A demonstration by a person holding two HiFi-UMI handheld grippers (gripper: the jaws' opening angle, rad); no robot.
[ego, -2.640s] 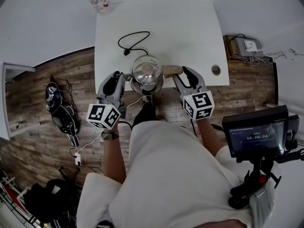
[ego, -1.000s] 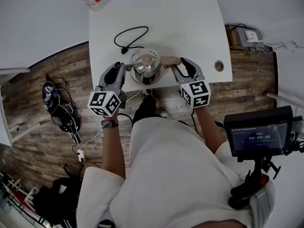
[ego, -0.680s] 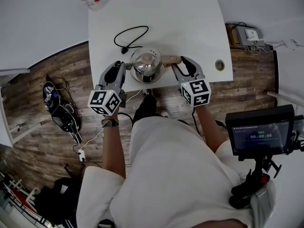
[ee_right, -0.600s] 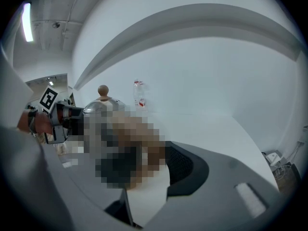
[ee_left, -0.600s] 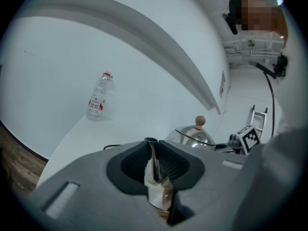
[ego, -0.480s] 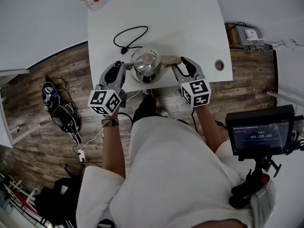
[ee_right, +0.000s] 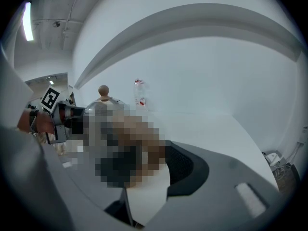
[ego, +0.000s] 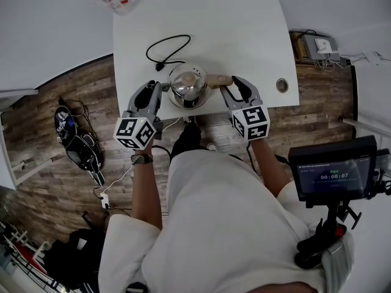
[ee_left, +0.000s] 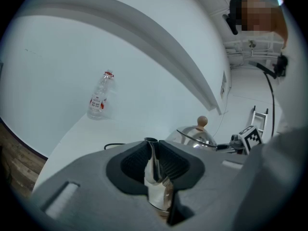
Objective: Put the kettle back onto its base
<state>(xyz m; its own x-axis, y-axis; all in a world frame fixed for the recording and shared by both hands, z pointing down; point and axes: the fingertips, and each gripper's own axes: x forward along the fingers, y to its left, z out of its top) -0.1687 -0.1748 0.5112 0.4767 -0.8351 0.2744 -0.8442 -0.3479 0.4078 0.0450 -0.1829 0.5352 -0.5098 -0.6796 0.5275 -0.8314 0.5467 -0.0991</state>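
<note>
Evidently the kettle (ego: 188, 84) is at the near edge of the table (ego: 244, 29), its spout-to-handle axis lying crosswise between the tools. The left gripper (ego: 154, 91) is pinched tight on the spout (ee_left: 155, 174), and the right gripper (ego: 231, 90) looks closed on the wooden handle (ego: 219, 79), though a patch covers that grip. Only the left gripper view shows the pinch; only the head view shows the cord (ego: 174, 38) ending beside the kettle, so the base probably hides beneath.

Left gripper (ego: 153, 90), right gripper (ego: 232, 85): jaws clamped on kettle (ego: 188, 85); forearms extended forward.
</note>
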